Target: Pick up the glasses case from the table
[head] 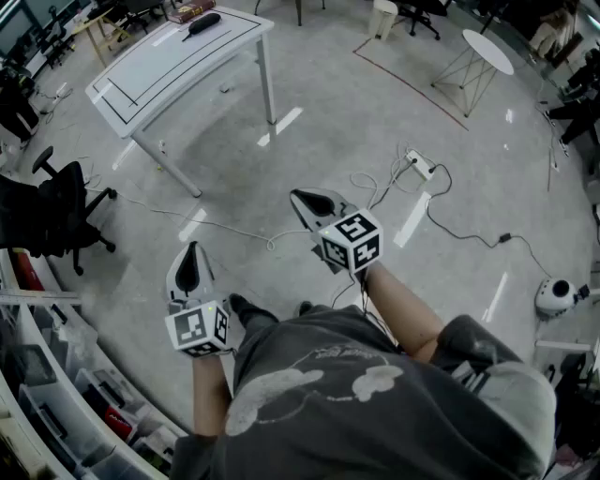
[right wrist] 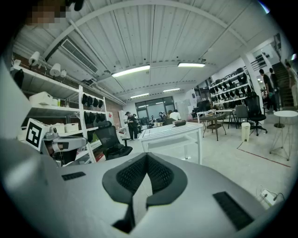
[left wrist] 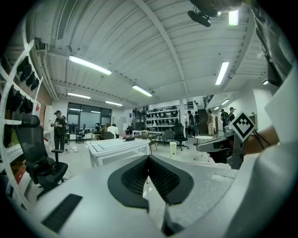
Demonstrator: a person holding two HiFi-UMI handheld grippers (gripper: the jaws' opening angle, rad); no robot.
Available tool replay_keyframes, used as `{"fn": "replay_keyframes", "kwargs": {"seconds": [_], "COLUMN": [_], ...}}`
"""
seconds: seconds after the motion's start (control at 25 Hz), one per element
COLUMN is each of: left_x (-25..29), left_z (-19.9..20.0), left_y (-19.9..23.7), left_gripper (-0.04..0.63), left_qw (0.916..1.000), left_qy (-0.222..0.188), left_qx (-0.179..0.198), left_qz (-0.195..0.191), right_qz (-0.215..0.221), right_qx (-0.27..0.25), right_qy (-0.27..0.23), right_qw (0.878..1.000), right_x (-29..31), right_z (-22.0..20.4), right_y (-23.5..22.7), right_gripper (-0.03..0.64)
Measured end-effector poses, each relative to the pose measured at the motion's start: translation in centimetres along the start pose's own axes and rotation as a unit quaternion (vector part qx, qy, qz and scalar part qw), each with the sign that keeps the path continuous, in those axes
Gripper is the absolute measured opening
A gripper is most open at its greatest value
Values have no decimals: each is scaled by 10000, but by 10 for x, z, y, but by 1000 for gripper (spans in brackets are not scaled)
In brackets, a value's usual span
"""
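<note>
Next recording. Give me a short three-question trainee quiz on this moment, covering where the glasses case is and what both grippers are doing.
1. True or false: the glasses case lies on the white table.
2. Pick one: the right gripper is A) shut and empty, B) shut on the case, C) wide open.
3. Short answer: has the left gripper reached the table?

Key: 1 true. 2 A. 3 no; it is shut and empty, held over the floor, well short of the table.
</note>
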State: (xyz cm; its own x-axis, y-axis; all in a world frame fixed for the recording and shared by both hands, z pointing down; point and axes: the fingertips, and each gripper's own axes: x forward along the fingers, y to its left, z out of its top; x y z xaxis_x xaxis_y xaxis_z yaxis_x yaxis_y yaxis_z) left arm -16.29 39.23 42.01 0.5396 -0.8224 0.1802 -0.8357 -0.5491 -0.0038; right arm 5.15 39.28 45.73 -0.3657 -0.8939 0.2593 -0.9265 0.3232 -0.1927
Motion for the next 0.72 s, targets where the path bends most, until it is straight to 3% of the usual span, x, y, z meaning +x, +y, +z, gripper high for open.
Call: {"fn": "replay_keyframes", "kwargs": {"seconds": [0.44, 0.72], "left_x": [2, 12], "left_z": [-16, -11], "left_y": [-18, -24], "left_gripper": [2, 2], "left_qw": [9997, 9998], "left_qy": [173, 151], "left_qx": [-173, -76], "left_qz": [-47, -121], "right_qz": [4, -7], "right_qx": [-128, 69], "right_qy": [119, -129], "right_qw": [9998, 9999], "right_x": [-25, -17], "right_z": [-15, -11], "right_y": [-6, -20], "right_gripper": [-2, -2]}}
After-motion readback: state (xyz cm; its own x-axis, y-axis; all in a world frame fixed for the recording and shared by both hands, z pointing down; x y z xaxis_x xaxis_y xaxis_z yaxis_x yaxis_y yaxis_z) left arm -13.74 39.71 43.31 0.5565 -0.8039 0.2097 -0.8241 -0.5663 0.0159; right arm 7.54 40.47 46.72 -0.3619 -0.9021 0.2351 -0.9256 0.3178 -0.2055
